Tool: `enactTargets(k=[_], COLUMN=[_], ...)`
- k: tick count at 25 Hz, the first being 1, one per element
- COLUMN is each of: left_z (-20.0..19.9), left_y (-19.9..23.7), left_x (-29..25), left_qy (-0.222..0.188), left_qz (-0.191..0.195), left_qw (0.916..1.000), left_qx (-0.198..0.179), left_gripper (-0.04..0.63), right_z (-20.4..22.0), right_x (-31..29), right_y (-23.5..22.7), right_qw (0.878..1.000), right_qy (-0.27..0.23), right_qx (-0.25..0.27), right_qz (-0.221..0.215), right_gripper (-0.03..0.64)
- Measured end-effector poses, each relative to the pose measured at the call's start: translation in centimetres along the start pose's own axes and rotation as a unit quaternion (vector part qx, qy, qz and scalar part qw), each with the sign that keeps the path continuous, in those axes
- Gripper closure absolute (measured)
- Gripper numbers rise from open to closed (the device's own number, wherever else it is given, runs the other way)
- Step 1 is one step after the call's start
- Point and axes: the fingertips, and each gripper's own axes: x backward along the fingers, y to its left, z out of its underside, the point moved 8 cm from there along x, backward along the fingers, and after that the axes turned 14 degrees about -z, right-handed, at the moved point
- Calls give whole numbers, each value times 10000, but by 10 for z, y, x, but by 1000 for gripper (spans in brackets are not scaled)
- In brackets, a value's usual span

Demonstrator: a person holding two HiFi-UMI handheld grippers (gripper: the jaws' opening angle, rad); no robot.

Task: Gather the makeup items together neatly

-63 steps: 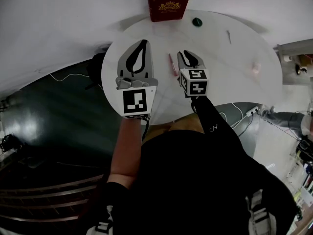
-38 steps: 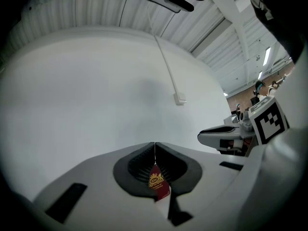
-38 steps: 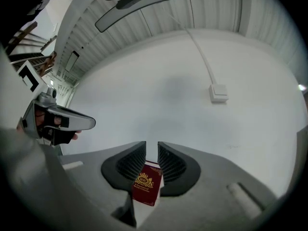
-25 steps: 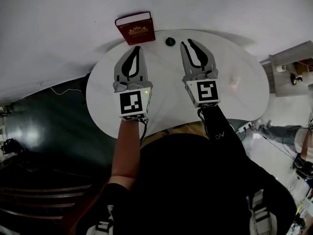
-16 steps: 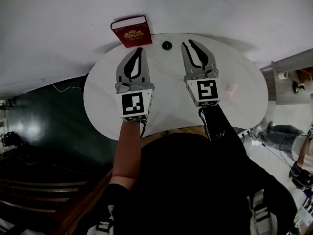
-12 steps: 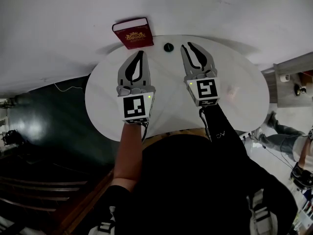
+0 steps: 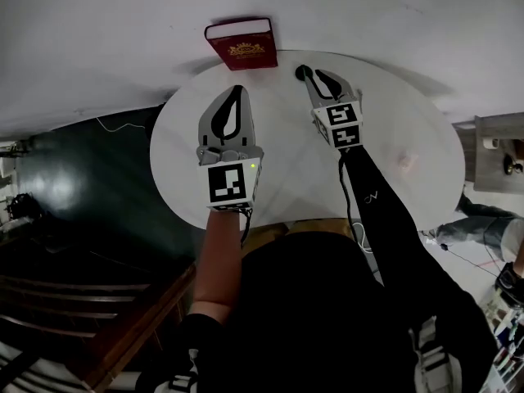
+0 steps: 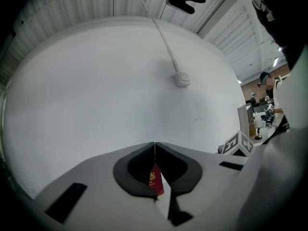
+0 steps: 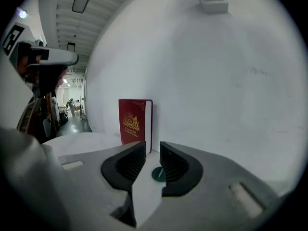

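The left claw (image 7: 237, 92) hangs over the middle of the round white surface (image 7: 184, 150), pointing toward 12 o'clock. In the left gripper view its two halves are pressed together at the tips with nothing caught in them (image 8: 154, 146); only a sliver of the red book (image 8: 155, 179) shows through the gap behind the tips. That book (image 7: 241, 46) stands upright at the surface's 12 o'clock edge, against the white wall (image 7: 393, 15). The right claw (image 7: 314, 75) reaches toward 1 o'clock. It is spread (image 9: 152, 151), and a small dark green round item (image 9: 157, 174) lies on the surface in line with the gap, untouched by either pad. From the head view this item (image 7: 302, 72) sits just at the claw's tips. A small pale pink item (image 7: 404, 160), too small to identify, lies well apart near 4 o'clock.
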Motion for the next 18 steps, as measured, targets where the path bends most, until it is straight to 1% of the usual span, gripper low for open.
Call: enactTargets(k=[4, 7, 11, 15, 18], left_z=[17, 33, 45, 53, 53], left_y=[19, 32, 40, 47, 51], left_x=[-4, -8, -13, -16, -18], left_qy=[283, 517, 666, 786, 791], left_qz=[-188, -313, -379, -412, -414], left_qw=[9994, 9979, 9968, 9958, 9957], left_qx=[-67, -230, -237, -226, -231], left_gripper=[586, 586, 586, 586, 586], right_z=[28, 46, 65, 84, 91], right_x=[-38, -64, -85, -99, -104], right_y=[-16, -27, -42, -50, -53], right_qw=[9988, 9967, 9921, 9823, 9783], right_qy=[479, 783, 1160, 1700, 1916], right_qx=[-92, -209, -460, -768, -761], right_qz=[-37, -32, 86, 154, 207], right_gripper=[541, 537, 535, 535, 536])
